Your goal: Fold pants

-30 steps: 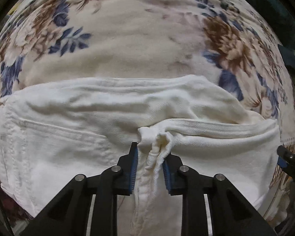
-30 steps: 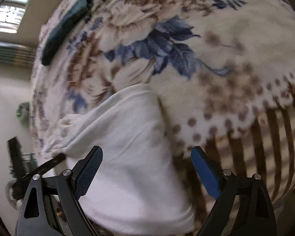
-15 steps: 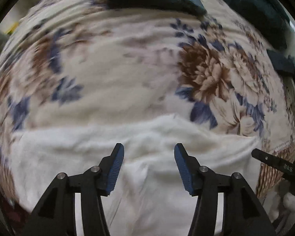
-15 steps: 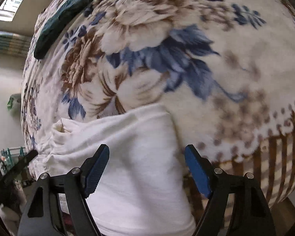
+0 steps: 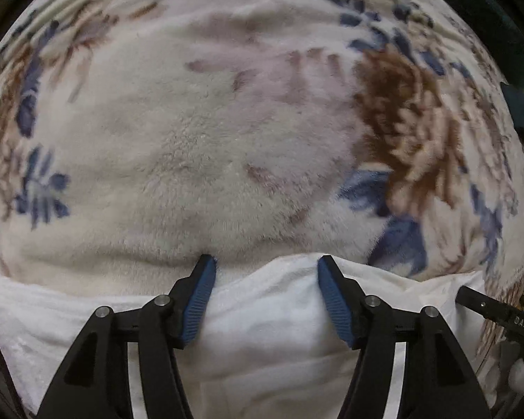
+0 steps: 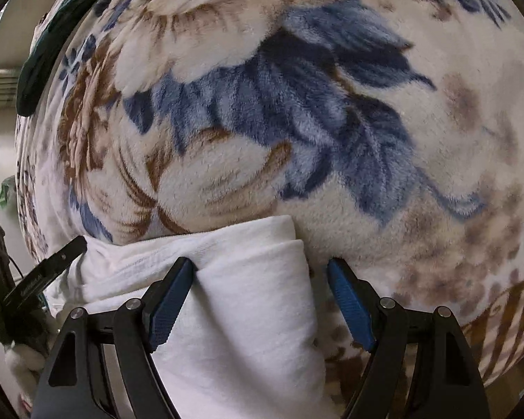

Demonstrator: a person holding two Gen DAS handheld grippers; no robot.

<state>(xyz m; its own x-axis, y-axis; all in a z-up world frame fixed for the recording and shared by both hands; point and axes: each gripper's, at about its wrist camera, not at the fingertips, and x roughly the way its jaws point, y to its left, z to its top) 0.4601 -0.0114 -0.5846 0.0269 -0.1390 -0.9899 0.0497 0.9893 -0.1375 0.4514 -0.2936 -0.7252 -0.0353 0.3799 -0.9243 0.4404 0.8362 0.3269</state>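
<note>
Near part of the white pants [image 5: 269,317] is getting cut off by the bottom edge in both wrist views, so full shape and waistband/leg ends aren't showing. Floral blanket [image 5: 227,146] is blurring toward the far and right edges in the left wrist view. Can't make out what the blanket is lying on.

Pants are lying folded on the blanket at the near edge. In the left wrist view the long axis is running left-right, far edge forming a roughly straight line across. In the right wrist view [image 6: 248,300] the right end is showing as a stacked fold, two layers visible, rounded edge facing right.

Left hand-held gripper [image 5: 266,300] is sitting wide apart, nothing clamped, both blue pads over the far edge of the pants; left tip is touching where pants meet blanket.

Right hand-held gripper [image 6: 260,300] is also spread, gripping nothing. Left pad is pressing against the fold's upper layer, right pad is sitting off the cloth over the blanket, just beside the folded end.

Dark green cloth [image 6: 42,70] is lying at the far left of the blanket.
</note>
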